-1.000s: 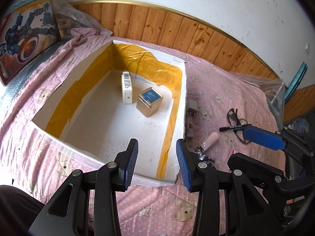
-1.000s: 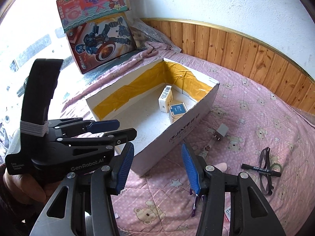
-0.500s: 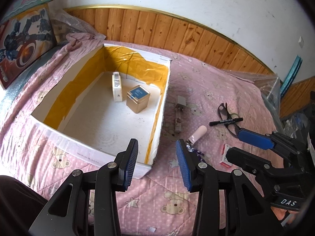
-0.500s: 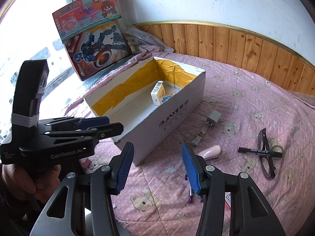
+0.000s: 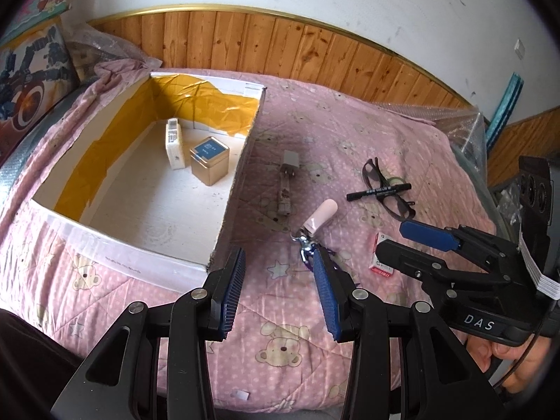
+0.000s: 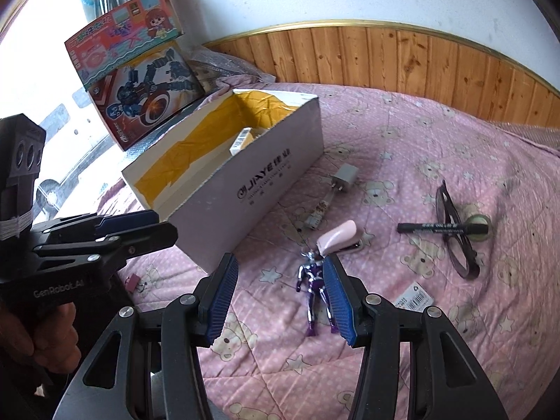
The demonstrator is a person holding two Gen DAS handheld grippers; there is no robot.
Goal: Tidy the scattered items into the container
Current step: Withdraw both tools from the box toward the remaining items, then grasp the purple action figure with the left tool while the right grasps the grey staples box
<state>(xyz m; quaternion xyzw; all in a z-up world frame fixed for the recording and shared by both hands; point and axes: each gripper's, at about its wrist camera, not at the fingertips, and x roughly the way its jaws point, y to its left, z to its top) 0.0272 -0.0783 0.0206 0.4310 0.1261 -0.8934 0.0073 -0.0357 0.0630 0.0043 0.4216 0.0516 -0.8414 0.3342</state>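
The white cardboard box (image 5: 231, 189) with yellow tape inside sits on the pink quilt and holds a small white carton (image 5: 174, 143) and a gold tin (image 5: 209, 161). My left gripper (image 5: 278, 262) is open and empty above the quilt by the box's near right corner. My right gripper (image 6: 280, 269) is open too. A purple and silver figure (image 6: 315, 287) lies on the quilt below it, close to the right finger. Just beyond lie a pink stapler (image 6: 337, 238), a charger (image 6: 344, 176), a black marker (image 6: 437, 226) and glasses (image 6: 455, 238).
A red and white packet (image 5: 383, 257) lies right of the figure, and a tape roll (image 6: 479, 225) sits by the marker's tip. Toy boxes (image 6: 140, 84) lean by the window at the left. Wood panelling (image 5: 315, 52) backs the bed. A small pink clip (image 6: 132, 281) lies left of the box.
Both grippers have moved right, from over the box to the quilt beside it. The right one has also sunk toward the figure. Both sets of jaws stay as wide as before.
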